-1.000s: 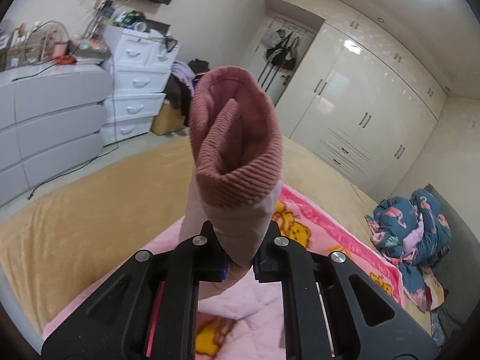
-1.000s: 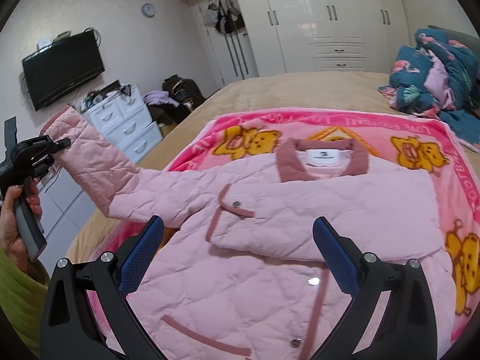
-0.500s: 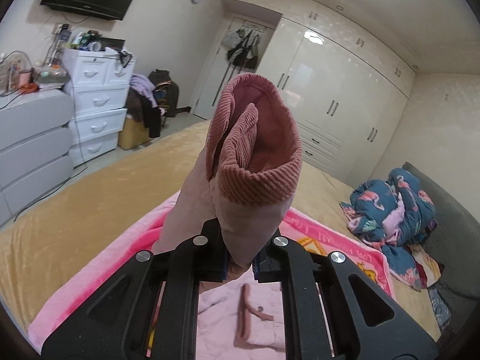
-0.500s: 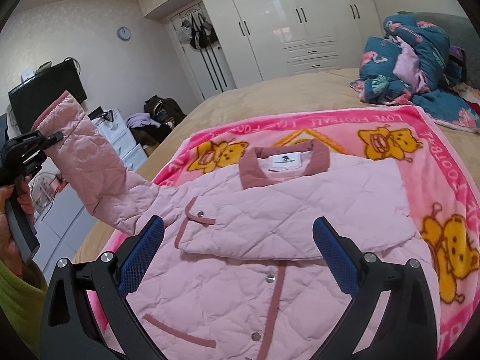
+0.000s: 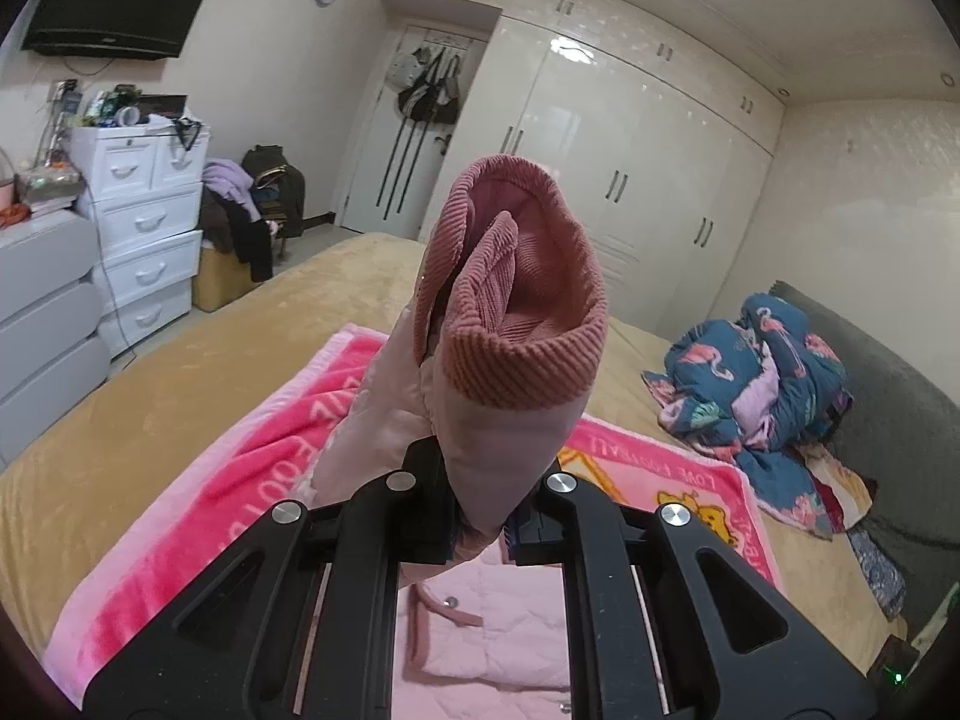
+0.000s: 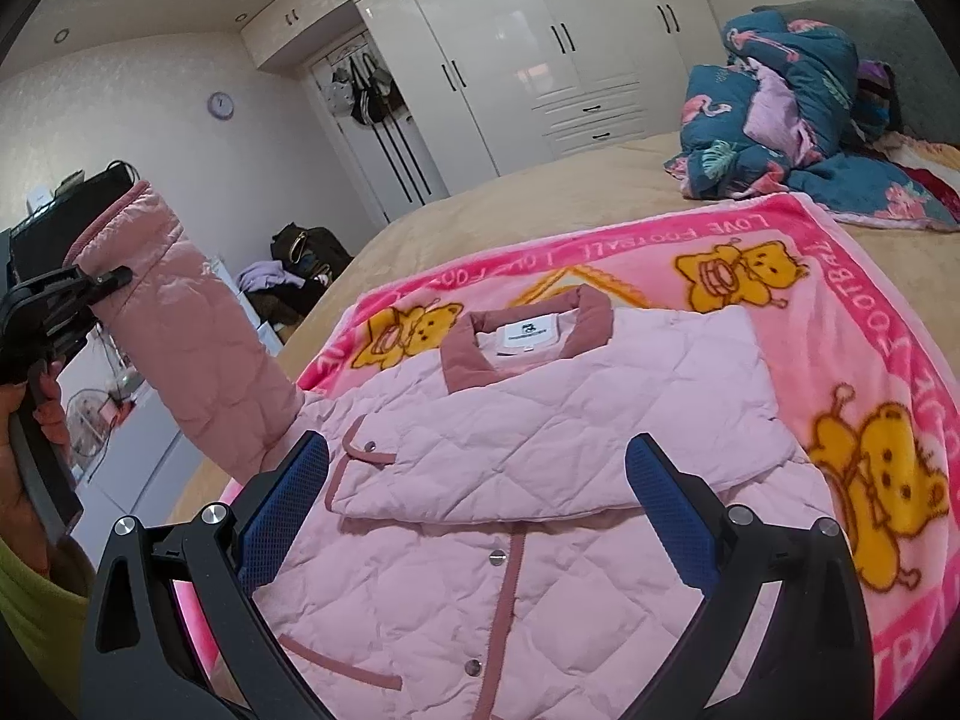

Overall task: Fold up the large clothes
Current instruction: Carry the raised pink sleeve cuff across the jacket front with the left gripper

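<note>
A pink quilted jacket (image 6: pixel 540 438) lies face up on a pink bear-print blanket (image 6: pixel 840 324) on the bed. One sleeve is folded across its chest. My left gripper (image 5: pixel 480 516) is shut on the other sleeve (image 5: pixel 510 372) near its dusty-rose ribbed cuff and holds it up in the air. In the right wrist view that raised sleeve (image 6: pixel 186 336) and the left gripper (image 6: pixel 90 288) are at the left, above the bed's edge. My right gripper (image 6: pixel 474 504) is open and empty, hovering over the jacket's front.
A heap of dark blue flamingo-print bedding (image 6: pixel 792 102) lies at the far right of the bed by a grey headboard (image 5: pixel 888 396). White drawer units (image 5: pixel 144 240) and clothes piles (image 5: pixel 258 210) stand left of the bed. White wardrobes (image 6: pixel 540 60) line the far wall.
My left gripper has carried the sleeve inward over the blanket toward the jacket body. My right gripper has moved closer over the jacket and stays open.
</note>
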{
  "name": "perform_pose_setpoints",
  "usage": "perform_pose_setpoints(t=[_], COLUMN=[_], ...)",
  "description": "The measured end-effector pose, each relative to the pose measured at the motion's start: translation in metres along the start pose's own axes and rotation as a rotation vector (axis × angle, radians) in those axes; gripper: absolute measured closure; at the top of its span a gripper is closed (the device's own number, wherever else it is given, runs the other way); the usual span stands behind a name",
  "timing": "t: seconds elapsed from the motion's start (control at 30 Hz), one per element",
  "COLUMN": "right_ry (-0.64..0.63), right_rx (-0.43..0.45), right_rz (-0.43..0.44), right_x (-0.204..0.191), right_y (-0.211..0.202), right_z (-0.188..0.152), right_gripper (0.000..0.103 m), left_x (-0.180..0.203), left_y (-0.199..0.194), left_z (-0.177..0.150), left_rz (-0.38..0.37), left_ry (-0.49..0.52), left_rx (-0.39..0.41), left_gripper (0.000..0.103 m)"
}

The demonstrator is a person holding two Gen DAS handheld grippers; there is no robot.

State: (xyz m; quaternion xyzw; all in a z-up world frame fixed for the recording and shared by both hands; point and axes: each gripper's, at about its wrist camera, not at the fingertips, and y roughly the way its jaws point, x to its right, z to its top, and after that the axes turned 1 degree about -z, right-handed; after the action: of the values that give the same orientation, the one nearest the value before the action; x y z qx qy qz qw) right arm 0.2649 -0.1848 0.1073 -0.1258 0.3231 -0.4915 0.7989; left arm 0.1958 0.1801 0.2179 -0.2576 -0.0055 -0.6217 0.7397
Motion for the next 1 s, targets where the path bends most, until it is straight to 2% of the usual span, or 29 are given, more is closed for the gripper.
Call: perform_pose_setpoints(t=[0.37, 1.0], right_ry=[0.103, 0.223], right_rx=[0.035, 0.062], right_rz=[-0.062, -0.142], right_x=[0.05, 0.133], right_y=[-0.018, -0.043], right_z=[-0.006, -0.018], right_gripper=[0.004, 0.004], left_x=[0.065, 0.153], left_y=[0.021, 0.077], left_z=[-0.028, -0.111], left_rz=[-0.077, -0.164], left_ry=[0.099, 0.215], left_rx=[-0.069, -0.24], left_gripper=[0.099, 0.099])
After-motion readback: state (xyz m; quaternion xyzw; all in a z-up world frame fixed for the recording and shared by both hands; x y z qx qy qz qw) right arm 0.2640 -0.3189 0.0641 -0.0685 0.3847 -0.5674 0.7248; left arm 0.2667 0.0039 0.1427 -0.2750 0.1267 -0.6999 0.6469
